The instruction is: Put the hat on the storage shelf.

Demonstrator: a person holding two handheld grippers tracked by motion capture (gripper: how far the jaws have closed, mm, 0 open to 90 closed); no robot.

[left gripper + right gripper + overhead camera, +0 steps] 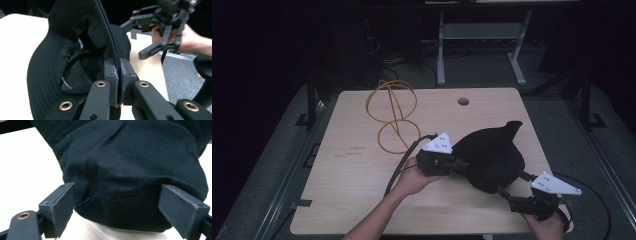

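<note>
jaws: left gripper [119, 82] pinches black hat [492, 155] brim; right gripper [125, 205] wide beside crown. soft, light, floppy; grip stitched brim.

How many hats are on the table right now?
1. The black hat sits at the table's right half, its brim clamped in the left gripper, with the right gripper open around its crown. Nothing suggests another hidden beneath it.
</note>
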